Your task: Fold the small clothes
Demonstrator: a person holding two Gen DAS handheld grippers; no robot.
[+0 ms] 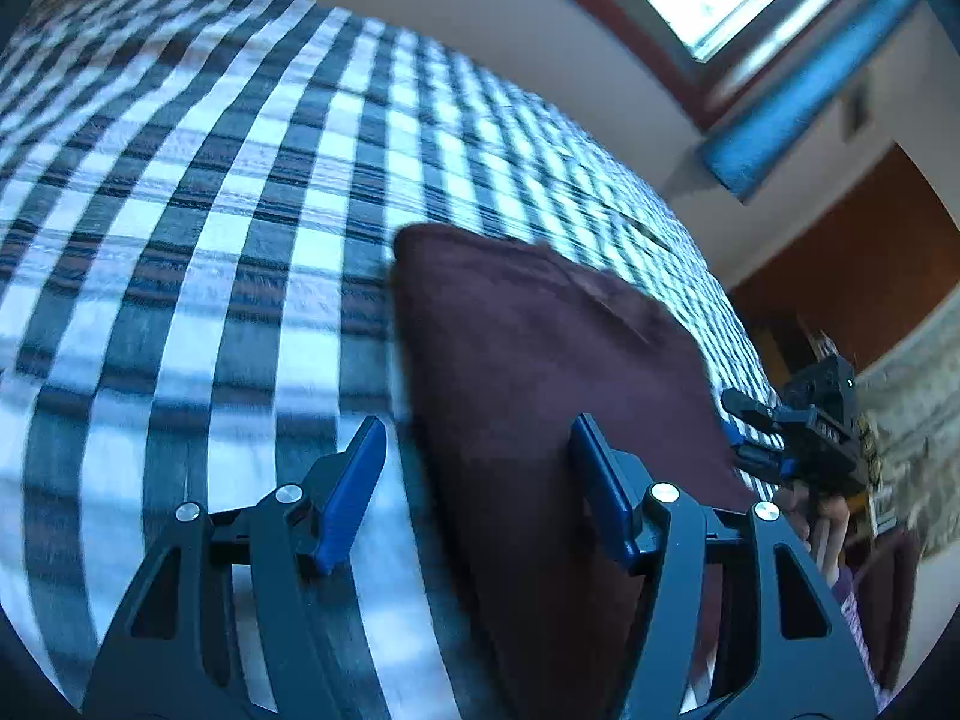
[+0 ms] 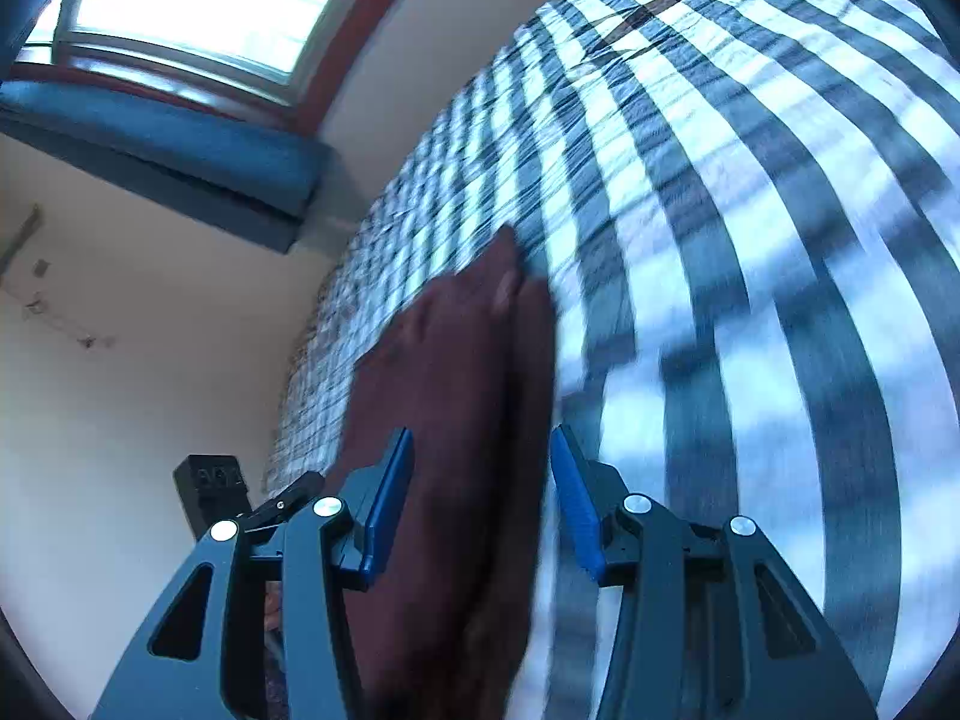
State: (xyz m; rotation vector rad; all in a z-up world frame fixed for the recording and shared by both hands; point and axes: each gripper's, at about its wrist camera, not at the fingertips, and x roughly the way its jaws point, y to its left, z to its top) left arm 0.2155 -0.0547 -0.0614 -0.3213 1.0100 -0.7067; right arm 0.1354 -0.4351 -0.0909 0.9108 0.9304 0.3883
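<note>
Folded maroon cloth [image 1: 540, 360] at centre on checked sheet [image 1: 210, 210], no legible writing, left gripper [image 1: 477, 468] and right gripper [image 2: 483, 480] both parted, nothing clamped.

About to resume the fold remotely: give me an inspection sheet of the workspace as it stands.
Surface: blue-and-white checked bedcover, lightly rippled, blurred.
Job's things: dark maroon cloth, folded over itself, lying on the bedcover.
Clutter: nothing seen.
Grippers: left gripper open, one finger over the cloth; right gripper open, the cloth lies between its fingers without being pinched.
Cables: nothing seen.
Surroundings: window, blue curtain, pale wall.
</note>
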